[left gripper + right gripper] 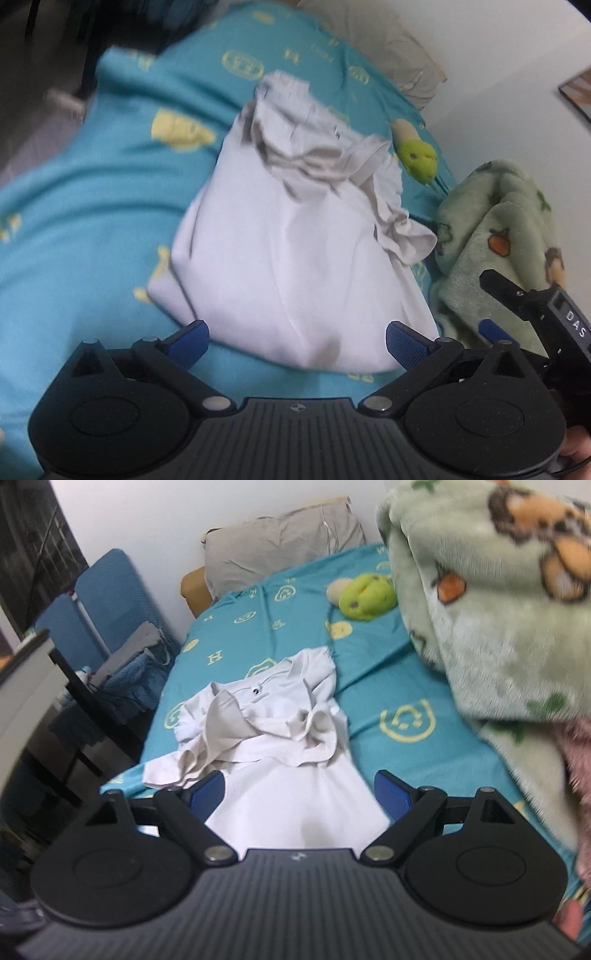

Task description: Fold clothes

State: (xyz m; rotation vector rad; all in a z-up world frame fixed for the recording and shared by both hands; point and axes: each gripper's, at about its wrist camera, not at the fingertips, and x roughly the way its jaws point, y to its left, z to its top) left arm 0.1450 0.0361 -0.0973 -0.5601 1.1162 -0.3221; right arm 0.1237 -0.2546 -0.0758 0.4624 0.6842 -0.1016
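Note:
A white polo shirt (291, 254) lies on the teal bed sheet (92, 221), its lower body smooth and its collar and sleeves bunched at the far end. My left gripper (297, 338) hovers open just in front of the shirt's near hem, holding nothing. In the right wrist view the same shirt (280, 746) shows a buttoned collar and crumpled sleeves. My right gripper (299, 788) stands open over the shirt's near part, blue pads (391, 794) wide apart. The right gripper (517, 317) also shows at the right edge of the left wrist view.
A green fleece blanket (491, 609) is heaped on the bed's right side. A green plush toy (365, 596) lies near a grey pillow (280, 542) at the head. Blue chairs (96, 609) with draped cloth and a dark table (74, 686) stand left of the bed.

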